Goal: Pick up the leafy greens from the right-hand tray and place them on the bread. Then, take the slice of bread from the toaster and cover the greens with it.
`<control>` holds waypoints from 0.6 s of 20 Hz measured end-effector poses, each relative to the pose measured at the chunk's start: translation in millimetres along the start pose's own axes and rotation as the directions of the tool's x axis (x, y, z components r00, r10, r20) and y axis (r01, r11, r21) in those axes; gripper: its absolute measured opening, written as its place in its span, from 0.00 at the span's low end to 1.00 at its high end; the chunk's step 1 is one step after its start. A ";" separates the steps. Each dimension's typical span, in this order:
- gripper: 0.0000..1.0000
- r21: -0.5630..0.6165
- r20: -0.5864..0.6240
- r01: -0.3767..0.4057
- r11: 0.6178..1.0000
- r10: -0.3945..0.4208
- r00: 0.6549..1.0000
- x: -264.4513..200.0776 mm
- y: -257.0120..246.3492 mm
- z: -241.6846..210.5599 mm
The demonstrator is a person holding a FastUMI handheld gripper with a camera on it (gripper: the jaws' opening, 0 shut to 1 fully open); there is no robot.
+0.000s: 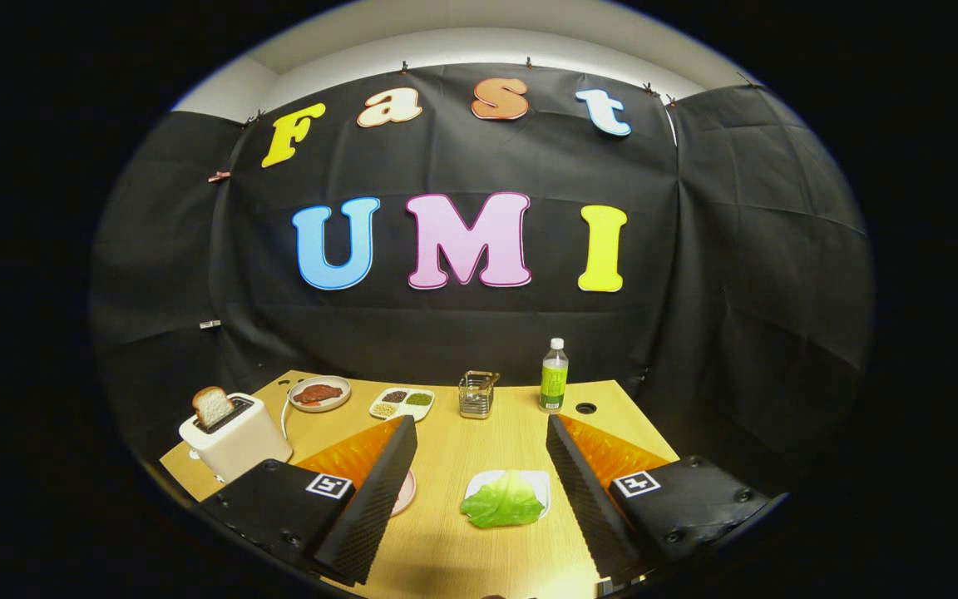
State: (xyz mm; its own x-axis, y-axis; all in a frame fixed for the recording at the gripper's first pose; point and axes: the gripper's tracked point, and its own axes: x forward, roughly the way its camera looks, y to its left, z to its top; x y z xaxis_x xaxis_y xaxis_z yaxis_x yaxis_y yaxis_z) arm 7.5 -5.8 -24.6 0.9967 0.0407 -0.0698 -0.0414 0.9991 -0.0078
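A green lettuce leaf (502, 502) lies on a small white tray (539, 480) on the wooden table, between my two fingers and nearer the right one. My gripper (479, 441) is open and holds nothing, well above the table. A pink plate (405, 492) peeks out from behind the left finger; what lies on it is hidden. A white toaster (235, 437) stands beyond the left finger, with a slice of bread (212, 406) sticking up out of its slot.
At the back of the table stand a plate with red meat (319, 393), a white divided dish of seeds (402, 403), a wire holder (477, 394) and a green bottle (554, 377). A round hole (585, 408) is in the tabletop near the bottle.
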 end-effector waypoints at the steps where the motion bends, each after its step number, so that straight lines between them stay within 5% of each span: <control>1: 0.97 0.001 -0.003 0.000 1.000 0.000 1.000 1.1 -0.6 -0.6; 12: 0.97 -0.010 -0.106 -0.007 1.000 0.006 0.994 30.5 -8.1 -38.6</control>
State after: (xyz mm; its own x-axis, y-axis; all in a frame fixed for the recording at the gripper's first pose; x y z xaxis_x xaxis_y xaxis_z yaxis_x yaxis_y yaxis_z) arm 35.6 -13.1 -65.2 0.9835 0.0451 -0.1751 -0.0489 0.9986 -0.0177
